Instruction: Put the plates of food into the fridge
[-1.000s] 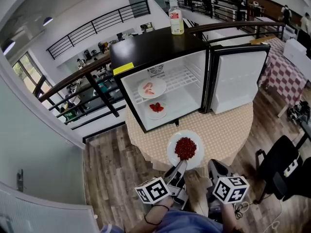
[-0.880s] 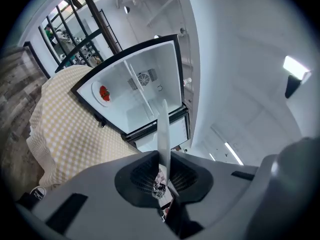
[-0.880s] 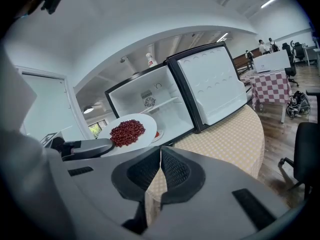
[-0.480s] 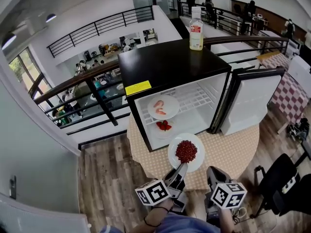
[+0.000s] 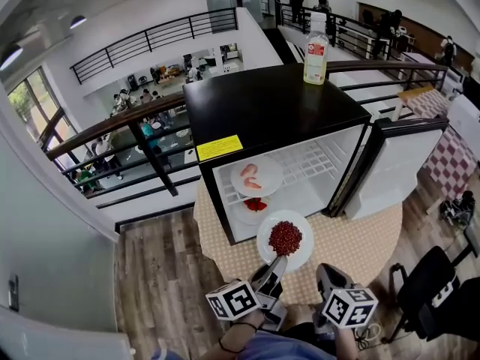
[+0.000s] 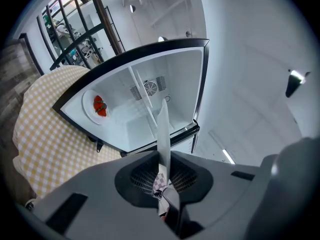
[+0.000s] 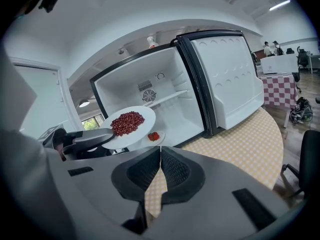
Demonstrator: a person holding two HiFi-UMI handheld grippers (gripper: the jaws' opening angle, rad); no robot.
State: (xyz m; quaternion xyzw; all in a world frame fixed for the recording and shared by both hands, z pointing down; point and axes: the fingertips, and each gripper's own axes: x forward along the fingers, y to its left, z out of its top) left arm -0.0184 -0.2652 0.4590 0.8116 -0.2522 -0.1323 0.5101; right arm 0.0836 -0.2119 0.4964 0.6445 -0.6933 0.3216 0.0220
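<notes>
A white plate of red beans hangs in front of the open black fridge, held by its near rim in my left gripper, which is shut on it. In the left gripper view the plate shows edge-on between the jaws. Seen from the right gripper view, the bean plate floats level before the fridge's lower compartment. Inside, a plate of pink food rests on the wire shelf and a plate of strawberries lies on the fridge floor. My right gripper is shut and empty, beside the left one.
The fridge stands on a round table with a yellow checked cloth. Its door swings open to the right. A bottle stands on the fridge top. A black chair is at the right, a railing behind.
The bean plate has moved forward with my left gripper, closer to the fridge opening. The right gripper has followed alongside, still shut.
</notes>
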